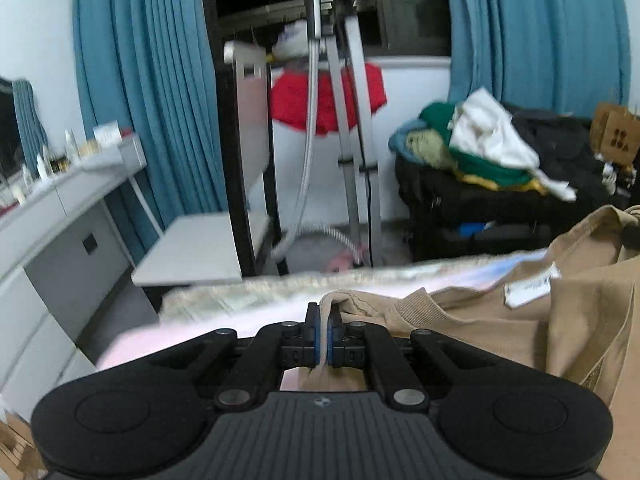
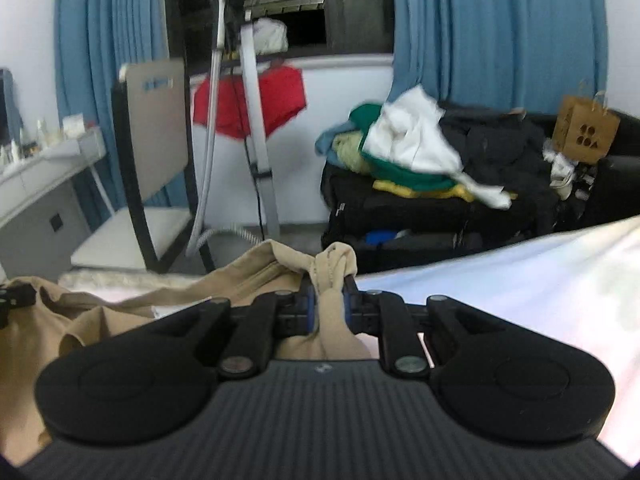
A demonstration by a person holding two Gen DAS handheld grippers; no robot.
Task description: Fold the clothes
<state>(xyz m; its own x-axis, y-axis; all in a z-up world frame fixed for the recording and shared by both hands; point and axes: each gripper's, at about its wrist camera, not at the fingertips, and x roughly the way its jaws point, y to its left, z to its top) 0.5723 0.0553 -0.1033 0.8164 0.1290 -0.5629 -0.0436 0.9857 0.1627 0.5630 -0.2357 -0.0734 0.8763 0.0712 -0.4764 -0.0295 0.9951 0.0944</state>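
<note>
You are pinching the tan shirt [image 1: 500,332] in both the left gripper [image 1: 325,328] and the right gripper [image 2: 330,300], holding it loose and unfolded above the bed [image 2: 520,280].

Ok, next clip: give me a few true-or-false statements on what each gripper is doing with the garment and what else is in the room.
1. The left gripper is shut on an edge of the tan shirt. True.
2. The right gripper is open and holds nothing. False: it is shut on a bunched part of the same tan shirt.
3. The shirt's white neck label shows in the left wrist view. True.
4. The curtains are red. False: they are blue; the red thing is a garment hanging near the window.
5. A pile of clothes lies on the black sofa. True.
</note>
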